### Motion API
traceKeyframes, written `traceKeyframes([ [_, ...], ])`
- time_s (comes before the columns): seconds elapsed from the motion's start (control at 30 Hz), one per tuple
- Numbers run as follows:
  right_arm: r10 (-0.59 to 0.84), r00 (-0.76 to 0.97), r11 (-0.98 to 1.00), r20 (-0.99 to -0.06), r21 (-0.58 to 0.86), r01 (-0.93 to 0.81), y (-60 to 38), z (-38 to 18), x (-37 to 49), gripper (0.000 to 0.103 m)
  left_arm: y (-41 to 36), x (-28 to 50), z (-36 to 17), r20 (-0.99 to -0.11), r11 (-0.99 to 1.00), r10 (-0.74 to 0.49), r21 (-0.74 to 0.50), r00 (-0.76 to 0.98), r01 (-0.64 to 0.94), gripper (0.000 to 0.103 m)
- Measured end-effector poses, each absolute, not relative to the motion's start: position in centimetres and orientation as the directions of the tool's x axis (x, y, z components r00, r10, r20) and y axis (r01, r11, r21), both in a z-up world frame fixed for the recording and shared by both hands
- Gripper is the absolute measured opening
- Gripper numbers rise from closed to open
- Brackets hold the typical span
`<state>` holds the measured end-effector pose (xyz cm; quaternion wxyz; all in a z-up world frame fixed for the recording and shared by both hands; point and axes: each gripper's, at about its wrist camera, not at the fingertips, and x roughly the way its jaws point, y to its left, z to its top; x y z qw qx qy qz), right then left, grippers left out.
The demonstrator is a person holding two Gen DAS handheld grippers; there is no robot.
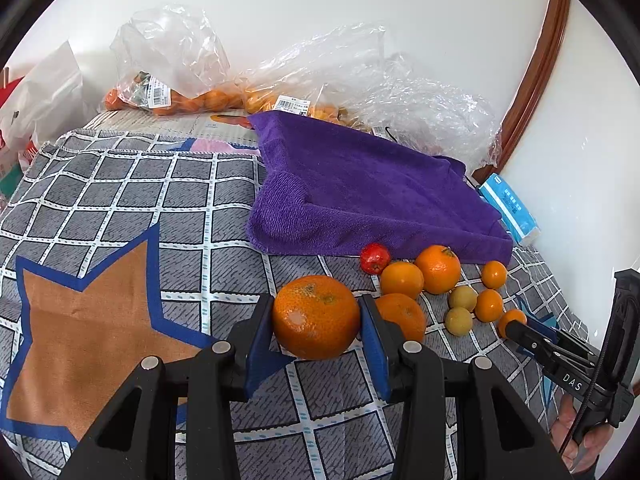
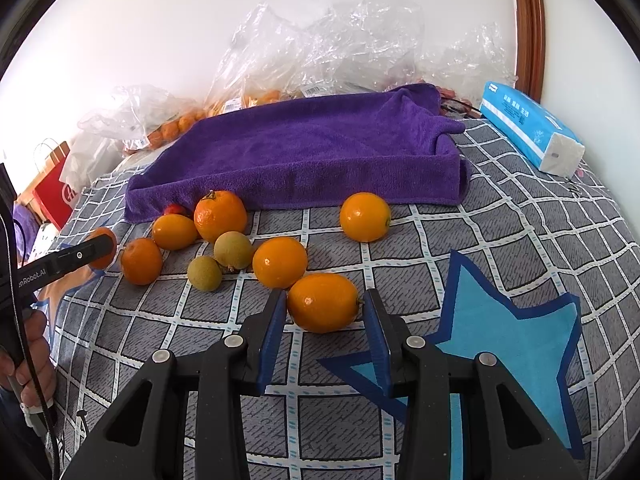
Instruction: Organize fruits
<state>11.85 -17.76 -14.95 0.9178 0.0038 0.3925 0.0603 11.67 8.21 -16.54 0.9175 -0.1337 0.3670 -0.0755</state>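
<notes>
A large mottled orange (image 1: 316, 316) sits between the blue pads of my left gripper (image 1: 316, 301), which is shut on it just above the checked cloth. My right gripper (image 2: 325, 296) is shut on a small smooth orange (image 2: 322, 302). Loose fruit lies in front of a purple towel (image 2: 312, 148): several small oranges (image 2: 280, 262), two greenish-yellow fruits (image 2: 233, 249) and a red fruit (image 1: 375, 258). From the left wrist, the right gripper (image 1: 516, 330) shows at the right edge with its small orange (image 1: 509, 316).
Clear plastic bags (image 1: 172, 68) holding more oranges lie along the white wall at the back. A blue tissue pack (image 2: 532, 132) lies at the right, by a wooden frame (image 2: 530, 28). A red paper bag (image 2: 52, 196) stands at the far left.
</notes>
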Motion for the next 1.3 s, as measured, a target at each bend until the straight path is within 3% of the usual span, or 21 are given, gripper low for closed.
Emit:
traceKeyframes([
  [0.8,0.105,0.644,0.994,-0.758,0.071,-0.08,-18.2,-15.9,13.1,0.043,8.2,11.8,-16.8,-0.665,0.954,-0.237,-0.296,0.708,0.042,0.04],
  [1.3,0.156,0.706,0.988,-0.691,0.11,-0.111,-18.6,-14.9,11.6,0.04,8.5,11.3,-16.3,-0.626,0.952,-0.235,-0.301,0.743,0.048,0.04],
])
